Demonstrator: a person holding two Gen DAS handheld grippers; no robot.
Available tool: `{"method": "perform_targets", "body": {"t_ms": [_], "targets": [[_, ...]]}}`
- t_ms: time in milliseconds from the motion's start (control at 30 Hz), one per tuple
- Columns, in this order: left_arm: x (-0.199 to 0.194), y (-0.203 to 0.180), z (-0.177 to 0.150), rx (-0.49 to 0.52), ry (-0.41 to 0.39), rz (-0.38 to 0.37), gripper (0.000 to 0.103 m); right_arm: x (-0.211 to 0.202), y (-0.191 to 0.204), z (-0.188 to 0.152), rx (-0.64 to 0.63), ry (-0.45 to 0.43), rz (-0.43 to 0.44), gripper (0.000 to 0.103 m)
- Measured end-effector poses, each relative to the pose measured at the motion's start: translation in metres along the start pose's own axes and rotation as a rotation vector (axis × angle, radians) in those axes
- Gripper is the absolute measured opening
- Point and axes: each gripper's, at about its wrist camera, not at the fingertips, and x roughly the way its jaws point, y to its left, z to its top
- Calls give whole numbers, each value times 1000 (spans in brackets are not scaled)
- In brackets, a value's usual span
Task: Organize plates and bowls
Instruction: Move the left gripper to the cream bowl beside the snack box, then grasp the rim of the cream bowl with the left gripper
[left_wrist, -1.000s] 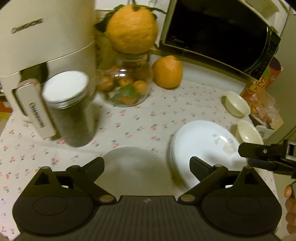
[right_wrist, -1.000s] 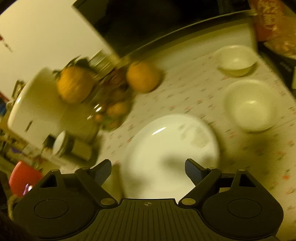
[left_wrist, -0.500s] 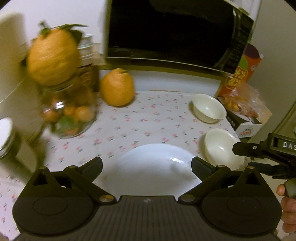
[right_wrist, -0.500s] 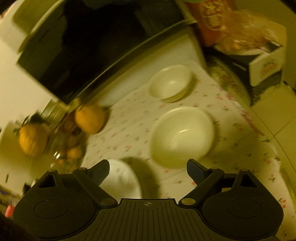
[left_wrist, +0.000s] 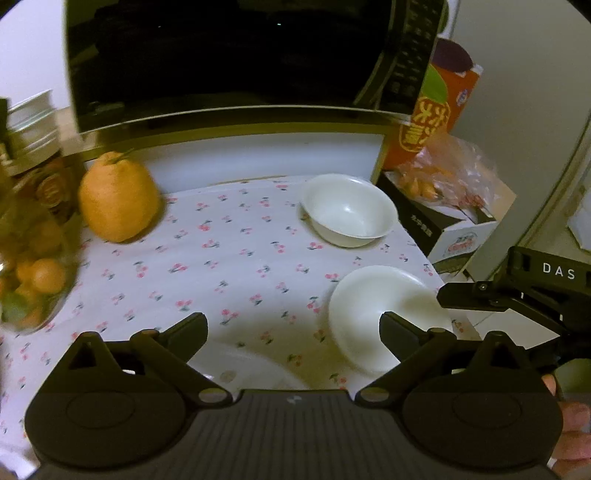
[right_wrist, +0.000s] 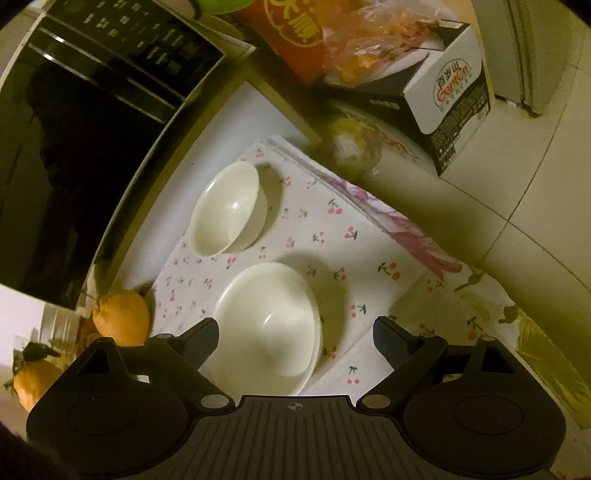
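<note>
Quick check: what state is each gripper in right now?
Left gripper: open, holding nothing.
Right gripper: open, empty, with the near bowl in front of it.

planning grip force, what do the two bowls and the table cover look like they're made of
Near bowl and far bowl: glossy off-white, probably glazed ceramic, possibly melamine; sharp highlights inside. Table cover: thin matte printed cloth or vinyl, cherry pattern, folded edge showing.

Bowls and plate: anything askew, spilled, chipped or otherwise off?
Nothing stands out. The far bowl and the near bowl both sit upright and empty on the cherry-print tablecloth, apart from each other. No spill or chip shows. Only an edge of the plate is visible.
</note>
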Motion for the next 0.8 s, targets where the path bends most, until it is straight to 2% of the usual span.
{"method": "perform_targets", "body": {"t_ms": [300,400,467,567,633,800], "targets": [[27,-15,6,44,30,8,85,10,2,4,-2,1,-24,92],[33,-18,7,46,41,5,77,14,0,5,5,6,-40,91],[35,-19,7,50,47,-6,67,15,0,5,7,-1,-45,90],[37,-21,7,48,56,-26,55,15,0,5,-2,-9,-50,81],[39,-22,7,43,67,-34,48,16,1,5,-12,-6,-51,72],[41,-23,7,28,74,-53,35,19,5,2,-40,1,-59,55]]}}
